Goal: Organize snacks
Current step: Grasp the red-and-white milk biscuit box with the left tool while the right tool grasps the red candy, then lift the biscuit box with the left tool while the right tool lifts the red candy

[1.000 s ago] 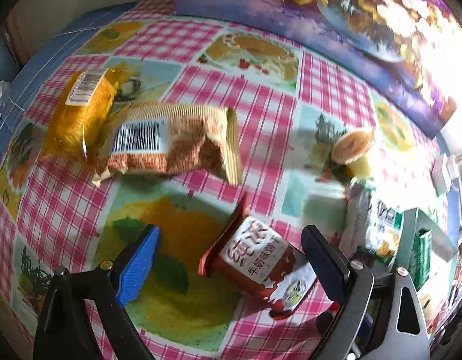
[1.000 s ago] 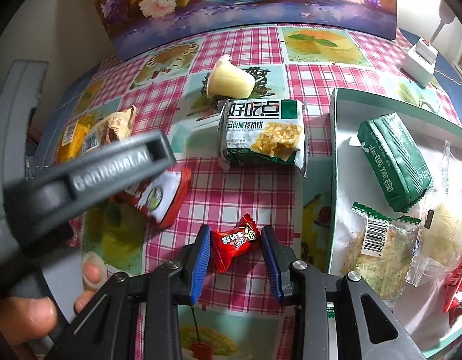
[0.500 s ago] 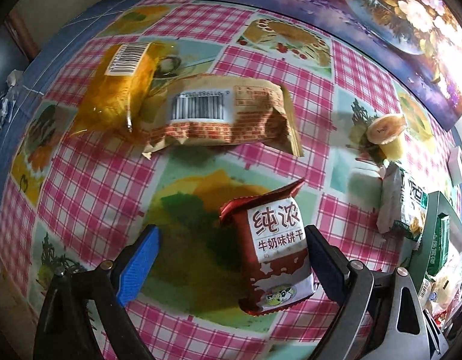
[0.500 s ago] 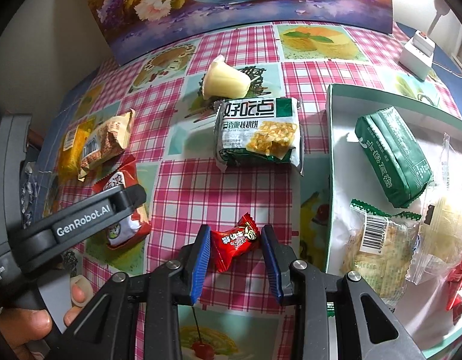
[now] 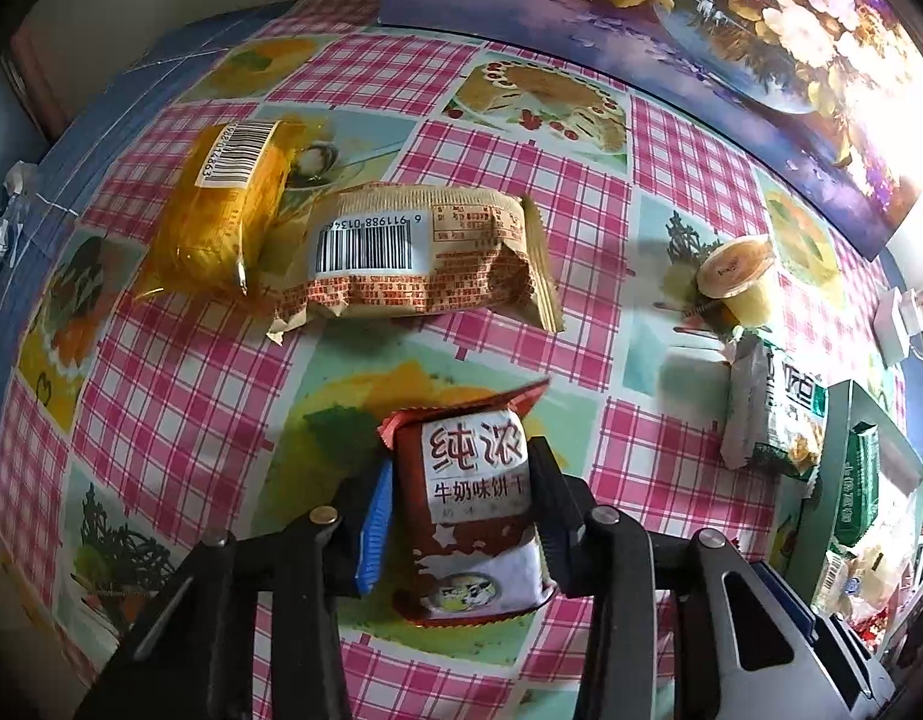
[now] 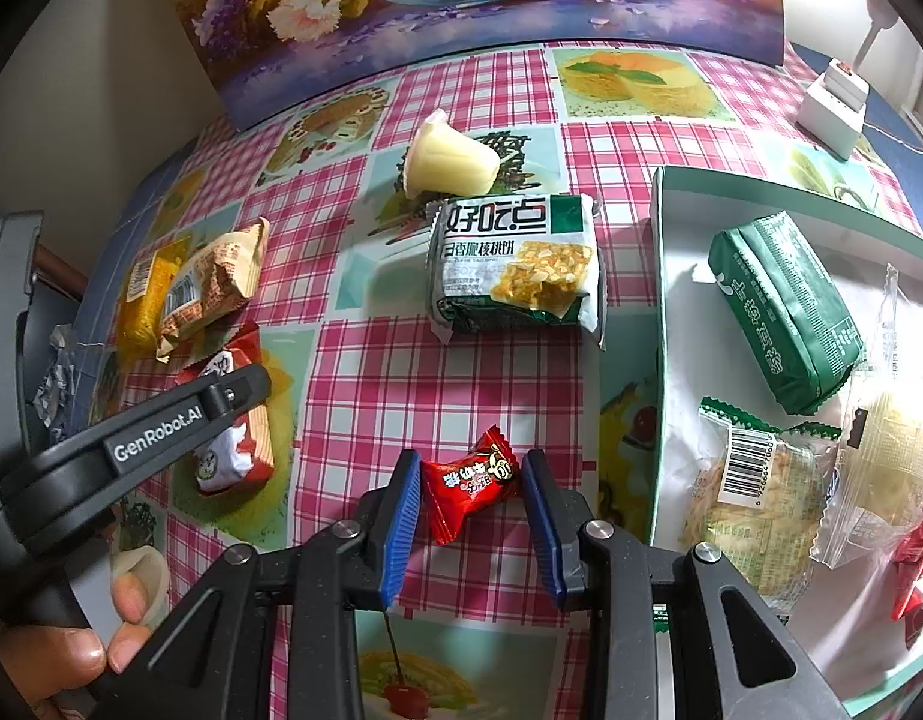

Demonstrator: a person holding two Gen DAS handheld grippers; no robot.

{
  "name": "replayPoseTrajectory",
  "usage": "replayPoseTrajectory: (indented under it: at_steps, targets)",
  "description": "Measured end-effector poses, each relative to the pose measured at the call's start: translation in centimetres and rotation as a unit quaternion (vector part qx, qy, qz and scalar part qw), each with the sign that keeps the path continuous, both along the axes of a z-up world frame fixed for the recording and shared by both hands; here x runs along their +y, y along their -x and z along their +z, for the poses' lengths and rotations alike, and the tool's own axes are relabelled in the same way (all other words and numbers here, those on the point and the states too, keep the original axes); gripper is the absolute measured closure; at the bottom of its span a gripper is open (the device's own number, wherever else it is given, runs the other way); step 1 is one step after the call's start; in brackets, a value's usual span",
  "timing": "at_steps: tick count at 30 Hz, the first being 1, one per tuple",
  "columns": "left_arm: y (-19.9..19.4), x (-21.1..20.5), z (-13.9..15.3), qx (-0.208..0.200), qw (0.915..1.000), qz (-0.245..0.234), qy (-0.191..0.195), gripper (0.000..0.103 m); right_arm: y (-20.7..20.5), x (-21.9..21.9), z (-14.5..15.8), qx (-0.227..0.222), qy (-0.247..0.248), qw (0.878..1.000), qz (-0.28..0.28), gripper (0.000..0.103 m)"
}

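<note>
A brown-red milk biscuit packet (image 5: 473, 516) lies on the checked tablecloth. My left gripper (image 5: 461, 474) is closing onto it, and its pads press the packet's two long sides. In the right wrist view, my right gripper (image 6: 470, 480) is shut on a small red candy (image 6: 470, 483) just above the cloth, left of the green tray (image 6: 662, 300). The tray holds a green packet (image 6: 785, 312), a clear cracker packet (image 6: 749, 498) and other wrapped snacks.
A yellow packet (image 5: 221, 210) and a tan packet (image 5: 413, 258) lie at the far left. A jelly cup (image 6: 449, 159) and a green-white biscuit packet (image 6: 515, 264) sit mid-table. A floral picture (image 6: 461, 0) stands behind, with a white adapter (image 6: 833, 102) at the back right. A hand (image 6: 71, 648) grips the left tool.
My left gripper went from wide open to shut on the biscuit packet, which now lies lengthwise between the fingers. The right gripper and its candy stayed put.
</note>
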State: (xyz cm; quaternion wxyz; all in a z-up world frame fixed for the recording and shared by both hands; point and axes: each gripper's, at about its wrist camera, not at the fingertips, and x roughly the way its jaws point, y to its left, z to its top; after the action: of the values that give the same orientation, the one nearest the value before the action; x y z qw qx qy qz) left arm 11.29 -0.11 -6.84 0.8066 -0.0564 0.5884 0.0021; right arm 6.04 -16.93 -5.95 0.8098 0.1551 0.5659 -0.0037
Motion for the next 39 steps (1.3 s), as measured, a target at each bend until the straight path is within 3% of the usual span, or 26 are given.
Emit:
replayPoseTrajectory:
  at_steps: [12, 18, 39]
  targets:
    - [0.7, -0.2, 3.0, -0.043, 0.9991, -0.004, -0.006, 0.062, 0.2, 0.1, 0.3, 0.002, -0.009, 1.0, -0.004, 0.067]
    - [1.0, -0.2, 4.8, -0.066, 0.9978, -0.005, -0.008, 0.062, 0.3, -0.1, 0.9, -0.007, -0.015, 1.0, -0.003, 0.072]
    - [1.4, -0.3, 6.6, -0.084, 0.9964, -0.006, 0.002, 0.062, 1.0, -1.3, 2.0, -0.033, -0.047, 0.998, -0.023, 0.076]
